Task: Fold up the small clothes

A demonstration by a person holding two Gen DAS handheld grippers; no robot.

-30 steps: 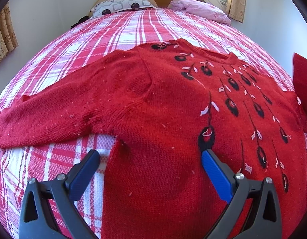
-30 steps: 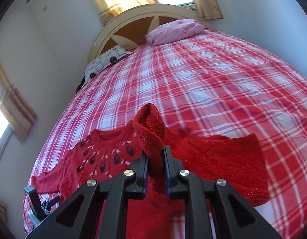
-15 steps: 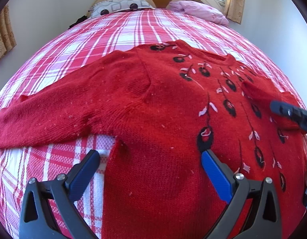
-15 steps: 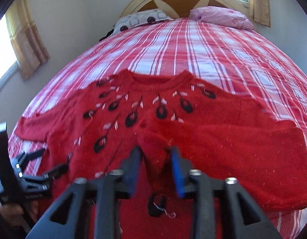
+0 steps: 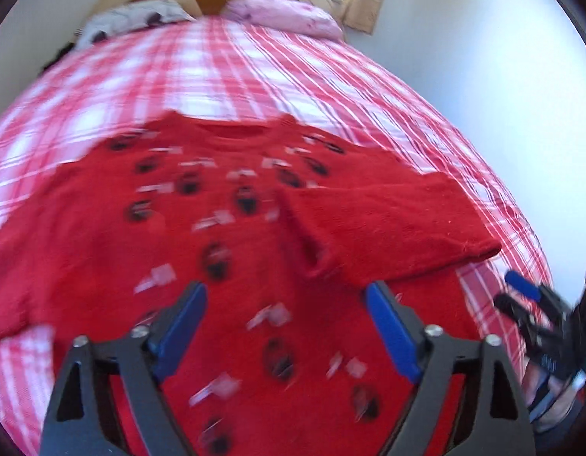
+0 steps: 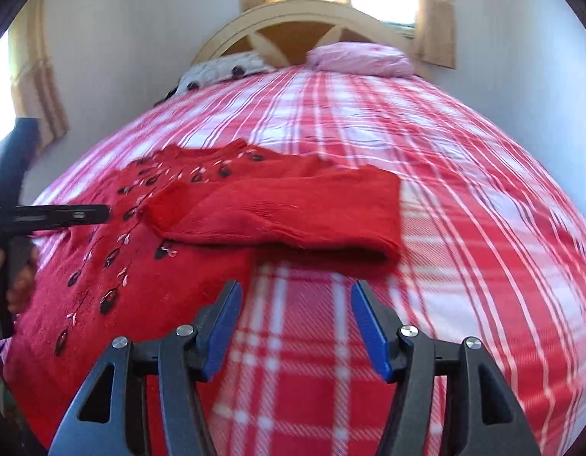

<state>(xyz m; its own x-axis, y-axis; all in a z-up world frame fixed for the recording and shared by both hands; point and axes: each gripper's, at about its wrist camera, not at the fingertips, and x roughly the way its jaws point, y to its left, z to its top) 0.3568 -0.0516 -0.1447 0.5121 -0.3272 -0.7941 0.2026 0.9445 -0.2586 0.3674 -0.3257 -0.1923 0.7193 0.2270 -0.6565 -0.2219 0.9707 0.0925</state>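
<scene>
A red knitted sweater (image 5: 103, 250) with black and white embroidery lies flat on the bed, front up; it also shows in the right wrist view (image 6: 141, 266). Its right sleeve (image 5: 384, 224) is folded inward across the chest, seen too in the right wrist view (image 6: 293, 212). My left gripper (image 5: 285, 296) is open and empty, hovering above the sweater's middle. My right gripper (image 6: 296, 296) is open and empty above the bedspread, just below the folded sleeve. The right gripper also shows at the right edge of the left wrist view (image 5: 528, 296).
The bed has a red and white plaid cover (image 6: 444, 197). A pink pillow (image 6: 361, 59) and a patterned pillow (image 6: 220, 68) lie by the wooden headboard (image 6: 304, 19). White walls and curtained windows surround the bed.
My right gripper laid the sleeve across the sweater's chest, let go, opened and pulled back to the right. My left gripper stayed open and swung right over the sweater's middle.
</scene>
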